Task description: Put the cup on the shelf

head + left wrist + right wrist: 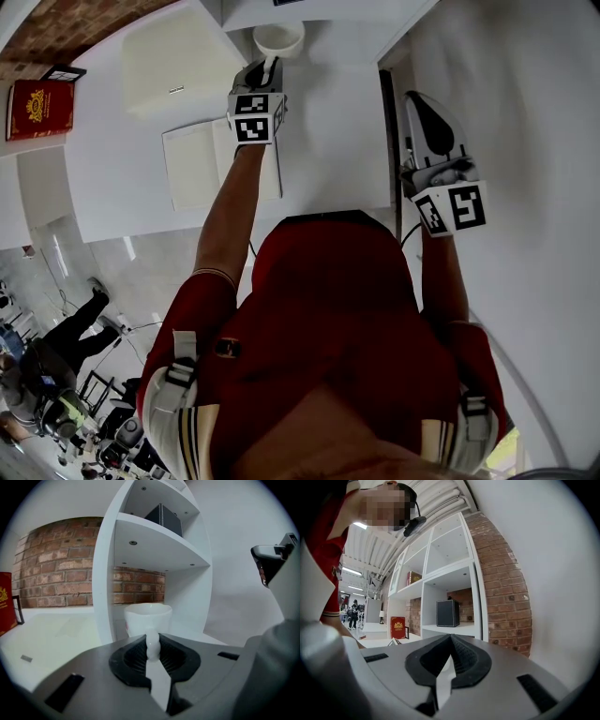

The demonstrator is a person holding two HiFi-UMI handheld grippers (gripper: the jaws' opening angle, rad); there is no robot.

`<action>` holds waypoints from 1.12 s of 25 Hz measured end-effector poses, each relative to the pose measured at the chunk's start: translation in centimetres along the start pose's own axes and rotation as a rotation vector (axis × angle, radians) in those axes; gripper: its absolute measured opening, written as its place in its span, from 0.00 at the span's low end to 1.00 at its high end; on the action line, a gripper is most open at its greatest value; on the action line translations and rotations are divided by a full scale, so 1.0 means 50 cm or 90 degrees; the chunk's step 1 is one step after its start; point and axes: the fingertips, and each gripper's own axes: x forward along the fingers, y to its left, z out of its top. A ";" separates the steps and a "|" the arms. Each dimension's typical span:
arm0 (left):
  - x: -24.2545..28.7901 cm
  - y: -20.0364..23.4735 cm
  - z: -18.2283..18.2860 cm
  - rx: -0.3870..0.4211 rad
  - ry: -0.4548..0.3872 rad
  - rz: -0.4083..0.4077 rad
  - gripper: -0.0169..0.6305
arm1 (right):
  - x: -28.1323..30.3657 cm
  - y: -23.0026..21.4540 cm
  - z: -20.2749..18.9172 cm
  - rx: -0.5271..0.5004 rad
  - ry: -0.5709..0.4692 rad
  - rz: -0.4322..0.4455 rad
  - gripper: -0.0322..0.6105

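Lowest shelf bay: open at the front; the white ceramic cup (147,617), pinched by its handle in the left gripper (152,645), sits at its mouth.
Left of bay: a white upright shelf panel (103,588) stands just beside the cup.
Above bay: a white shelf board (154,550) overhangs, with room above the rim.
Upper bay: a black square box (165,520) sits at the back.
Right flank: a plain white wall (525,141) runs close beside the right gripper (450,639), its jaws together.
Tabletop: an open white notebook (202,164) lies flat under the left forearm; a red hardbound book (39,108) lies well apart, far left.

Base of cup (147,616) behind left tongs (153,642); red book (4,602) edge-cut.
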 end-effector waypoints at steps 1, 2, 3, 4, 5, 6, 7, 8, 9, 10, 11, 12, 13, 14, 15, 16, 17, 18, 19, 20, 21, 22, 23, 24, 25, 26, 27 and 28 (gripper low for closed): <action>0.002 0.001 -0.001 0.000 0.001 0.001 0.10 | -0.001 -0.001 0.000 0.000 0.000 -0.002 0.05; 0.004 0.002 -0.002 0.000 0.002 0.001 0.10 | -0.002 -0.002 -0.001 0.000 0.001 -0.003 0.05; 0.006 0.003 -0.004 0.000 0.003 0.002 0.10 | -0.002 -0.003 -0.003 -0.001 0.002 -0.003 0.05; 0.007 0.005 -0.006 0.001 0.004 0.003 0.10 | -0.003 -0.003 -0.003 -0.001 0.002 -0.004 0.05; 0.008 0.006 -0.008 0.000 0.006 0.003 0.10 | -0.003 -0.003 -0.004 -0.001 0.003 -0.004 0.05; 0.009 0.006 -0.010 0.000 0.008 0.004 0.10 | -0.003 -0.002 -0.003 -0.001 0.003 -0.004 0.04; 0.010 0.007 -0.011 -0.001 0.009 0.006 0.10 | -0.004 -0.001 -0.003 -0.001 0.004 -0.003 0.05; 0.010 0.008 -0.012 -0.001 0.010 0.007 0.10 | -0.005 0.001 -0.004 -0.001 0.005 -0.003 0.05; 0.010 0.008 -0.013 -0.001 0.011 0.008 0.10 | -0.006 0.002 -0.004 0.000 0.006 -0.002 0.05; 0.011 0.009 -0.014 -0.001 0.011 0.008 0.10 | -0.006 0.003 -0.005 0.000 0.007 -0.002 0.05; 0.013 0.009 -0.016 -0.001 0.012 0.008 0.10 | -0.006 0.003 -0.006 0.000 0.008 -0.001 0.05; 0.015 0.009 -0.017 0.000 0.013 0.008 0.10 | -0.006 0.003 -0.006 0.000 0.008 0.000 0.05; 0.016 0.009 -0.018 0.000 0.014 0.008 0.10 | -0.006 0.003 -0.006 0.000 0.008 0.000 0.05; 0.018 0.009 -0.019 0.001 0.015 0.008 0.10 | -0.007 0.003 -0.006 0.000 0.008 0.000 0.05; 0.018 0.009 -0.020 0.001 0.016 0.009 0.10 | -0.007 0.003 -0.007 -0.001 0.009 0.000 0.05; 0.019 0.010 -0.021 0.002 0.017 0.008 0.10 | -0.008 0.003 -0.007 -0.001 0.009 -0.001 0.04; 0.019 0.010 -0.021 0.003 0.018 0.008 0.10 | -0.009 0.002 -0.007 0.000 0.010 -0.002 0.05; 0.019 0.009 -0.022 0.004 0.021 0.006 0.10 | -0.010 0.001 -0.007 0.000 0.011 -0.003 0.04; 0.020 0.009 -0.022 0.005 0.024 0.005 0.10 | -0.011 0.001 -0.007 0.000 0.011 -0.004 0.05; 0.020 0.007 -0.022 0.005 0.026 0.003 0.10 | -0.012 0.001 -0.007 0.001 0.012 -0.004 0.05; 0.020 0.006 -0.023 0.005 0.029 0.001 0.10 | -0.013 0.002 -0.006 0.002 0.012 -0.005 0.05; 0.021 0.005 -0.024 0.005 0.031 0.000 0.10 | -0.013 0.002 -0.006 0.002 0.011 -0.004 0.05; 0.021 0.003 -0.025 0.005 0.032 -0.001 0.10 | -0.014 0.003 -0.006 0.003 0.011 -0.004 0.05; 0.021 0.002 -0.026 0.006 0.034 0.000 0.10 | -0.015 0.004 -0.006 0.003 0.010 -0.003 0.05; 0.021 0.002 -0.027 0.007 0.037 0.000 0.10 | -0.015 0.005 -0.006 0.003 0.010 -0.002 0.05; 0.020 0.002 -0.029 0.008 0.039 0.001 0.10 | -0.016 0.006 -0.006 0.003 0.009 -0.002 0.05; 0.020 0.001 -0.032 0.009 0.042 0.002 0.10 | -0.016 0.007 -0.005 0.003 0.009 -0.001 0.05; 0.020 0.001 -0.034 0.010 0.044 0.002 0.10 | -0.017 0.007 -0.005 0.003 0.008 -0.001 0.05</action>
